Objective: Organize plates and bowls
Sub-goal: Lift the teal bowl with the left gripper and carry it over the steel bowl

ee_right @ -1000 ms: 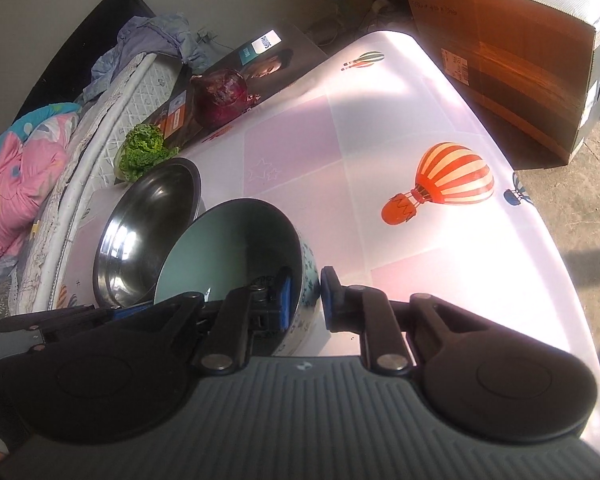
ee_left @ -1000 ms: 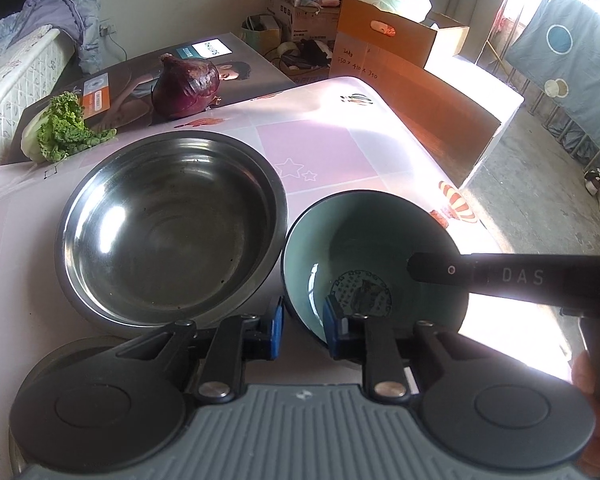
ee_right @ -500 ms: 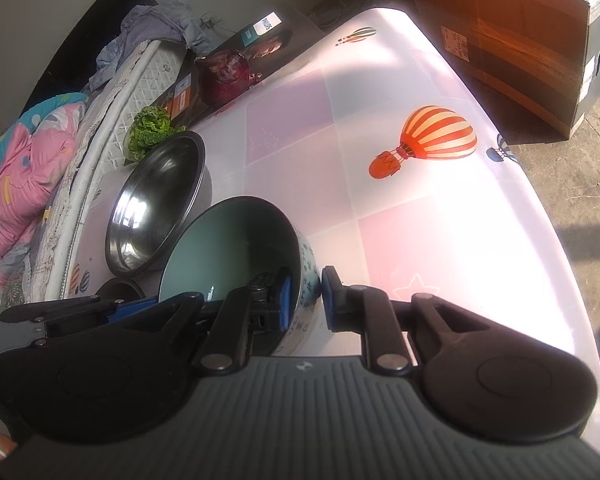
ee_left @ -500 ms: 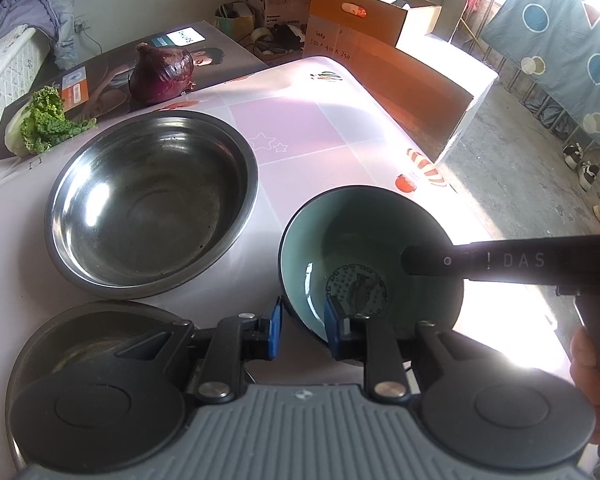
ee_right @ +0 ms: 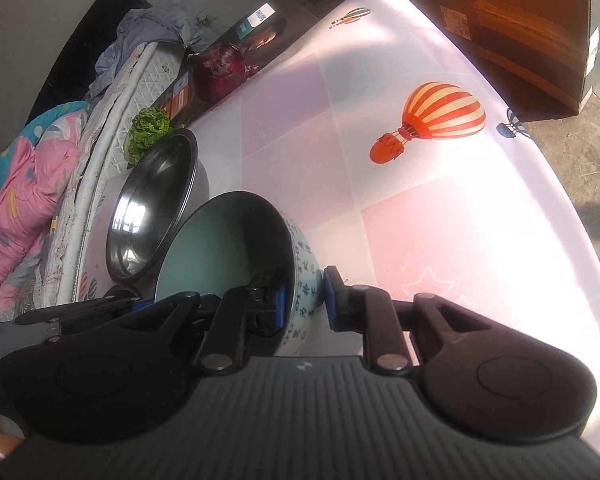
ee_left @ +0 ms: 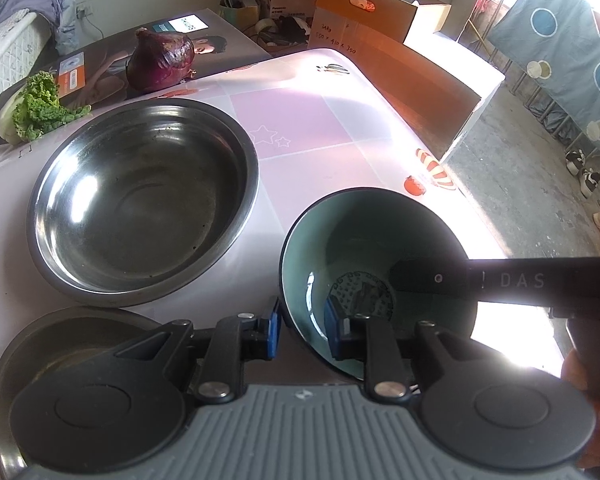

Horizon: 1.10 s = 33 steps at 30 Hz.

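Tongs both straddle the teal bowl (ee_left: 364, 248): left gripper (ee_left: 300, 326) pinches its near rim, right gripper (ee_right: 305, 300) pinches the opposite wall, one pad inside, one on the patterned outside. Whether the bowl's foot touches the table (ee_left: 300, 128) is hidden. It tilts, mouth toward the steel bowl (ee_left: 140, 200) beside it. A grey plate (ee_left: 60, 340) lies half hidden under the left gripper, cut off by the frame

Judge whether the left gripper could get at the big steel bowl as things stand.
Probably not yet: the left gripper is clamped on the teal bowl rim. The steel bowl sits close beside it, open and unobstructed.
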### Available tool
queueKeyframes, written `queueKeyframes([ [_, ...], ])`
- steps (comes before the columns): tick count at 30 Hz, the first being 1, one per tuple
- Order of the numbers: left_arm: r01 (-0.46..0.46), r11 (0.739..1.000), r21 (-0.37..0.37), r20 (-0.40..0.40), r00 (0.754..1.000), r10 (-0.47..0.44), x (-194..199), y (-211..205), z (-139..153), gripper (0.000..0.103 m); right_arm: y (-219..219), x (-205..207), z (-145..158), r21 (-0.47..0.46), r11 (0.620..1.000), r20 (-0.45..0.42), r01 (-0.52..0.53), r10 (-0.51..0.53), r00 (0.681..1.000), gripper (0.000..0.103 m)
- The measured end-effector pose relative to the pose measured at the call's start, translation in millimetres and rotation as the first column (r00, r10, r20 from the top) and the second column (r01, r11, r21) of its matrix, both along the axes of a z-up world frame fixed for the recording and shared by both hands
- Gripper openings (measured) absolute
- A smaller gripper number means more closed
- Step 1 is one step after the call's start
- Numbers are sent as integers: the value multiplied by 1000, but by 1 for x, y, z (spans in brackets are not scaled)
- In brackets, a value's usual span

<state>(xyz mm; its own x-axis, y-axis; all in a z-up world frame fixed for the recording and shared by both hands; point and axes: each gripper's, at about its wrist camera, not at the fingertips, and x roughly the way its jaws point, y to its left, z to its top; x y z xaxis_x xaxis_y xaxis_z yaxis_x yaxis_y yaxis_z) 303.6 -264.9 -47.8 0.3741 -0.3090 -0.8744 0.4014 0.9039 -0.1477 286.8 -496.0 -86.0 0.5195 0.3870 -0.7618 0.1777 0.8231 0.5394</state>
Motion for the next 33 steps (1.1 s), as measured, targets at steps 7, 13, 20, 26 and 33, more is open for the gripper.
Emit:
queueKeyframes([
  [7,3,1000,-17,-9,1000,-3,0,3,4,23,-2,0,-1,21,1000,-5,15,-15,1000,18],
  [13,15,1000,-13,11,1000,-15,-4,3,9,24,-1,-1,4,10,1000,-1,16,-16,1000,18],
  [20,5,999,-40,8,1000,-5,-4,8,16,24,-2,-3,17,12,1000,17,26,-26,1000,18],
  [26,-8,998,-67,20,1000,10,-5,18,25,23,5,-3,30,-7,1000,28,17,-17,999,18],
  [33,-34,995,-94,26,999,37,-3,34,36,24,17,2,40,-12,1000,34,8,-7,999,18],
])
